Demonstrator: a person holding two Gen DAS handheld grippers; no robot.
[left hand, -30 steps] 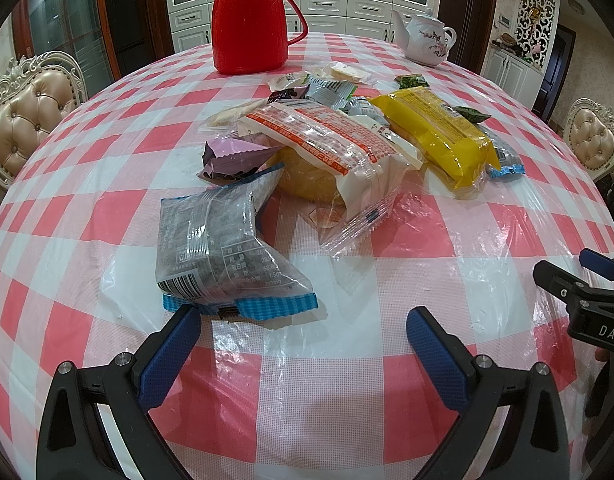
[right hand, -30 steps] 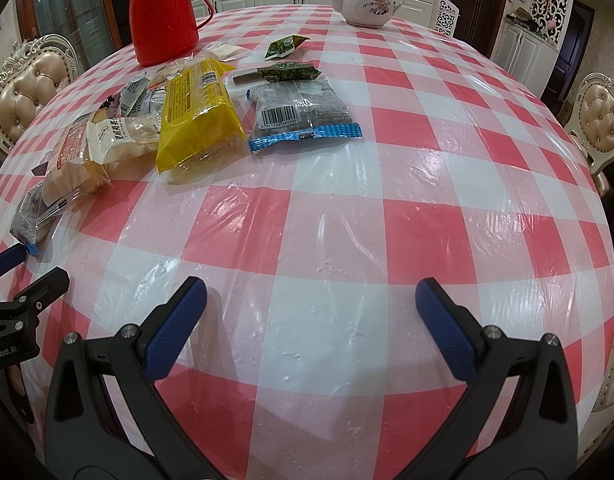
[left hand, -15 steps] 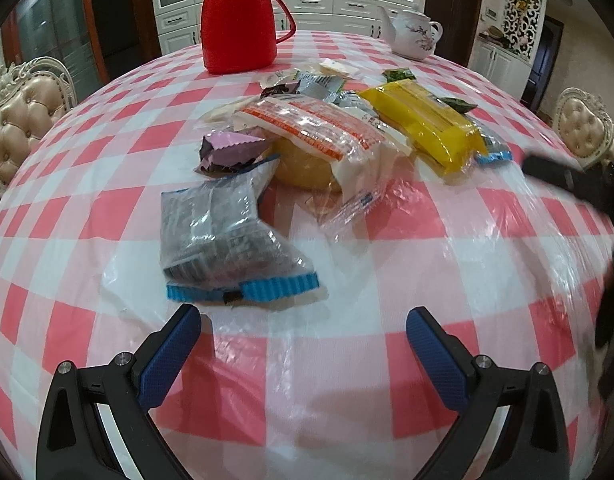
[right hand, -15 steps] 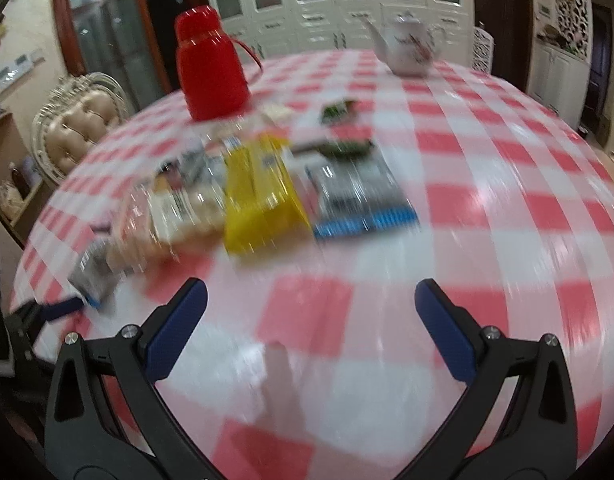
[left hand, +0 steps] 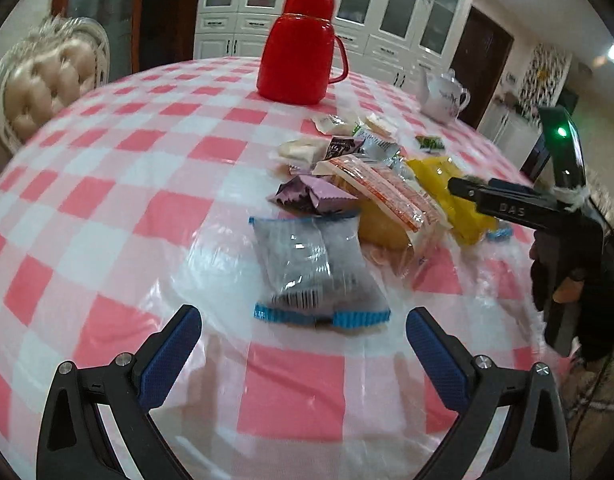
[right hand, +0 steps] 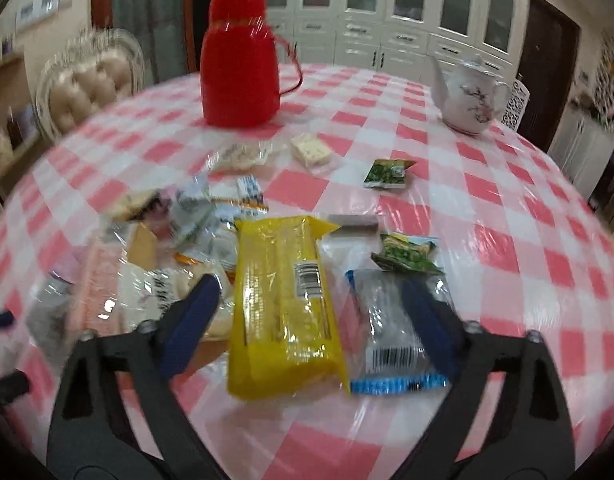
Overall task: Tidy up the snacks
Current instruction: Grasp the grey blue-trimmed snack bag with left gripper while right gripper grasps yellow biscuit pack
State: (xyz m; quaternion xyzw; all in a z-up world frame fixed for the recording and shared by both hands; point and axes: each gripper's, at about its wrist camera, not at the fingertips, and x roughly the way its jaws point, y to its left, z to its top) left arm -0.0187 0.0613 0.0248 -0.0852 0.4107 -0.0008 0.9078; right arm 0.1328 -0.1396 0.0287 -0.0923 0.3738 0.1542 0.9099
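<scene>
A pile of snack packets lies on the red-and-white checked table (left hand: 107, 168). My left gripper (left hand: 303, 350) is open, just short of a grey packet with blue ends (left hand: 315, 272). Behind that lie a purple wrapper (left hand: 315, 196), a clear bread bag with orange print (left hand: 387, 196) and a yellow packet (left hand: 463, 200). My right gripper (right hand: 311, 304) is open, with its fingers on either side of the yellow packet (right hand: 285, 300), above it. A second grey, blue-ended packet (right hand: 399, 328) lies under its right finger (right hand: 427, 316). The right gripper also shows in the left wrist view (left hand: 507, 204).
A red thermos jug (right hand: 239, 76) and a white teapot (right hand: 469, 96) stand at the far side. Small green packets (right hand: 387, 172) and pale biscuit packs (right hand: 311, 152) lie between them and the pile. Padded chairs (left hand: 43, 88) stand around the table.
My right gripper has moved forward from the table's near edge to over the yellow packet. My left gripper has swung right and slightly closer to the grey packet. Both stay open.
</scene>
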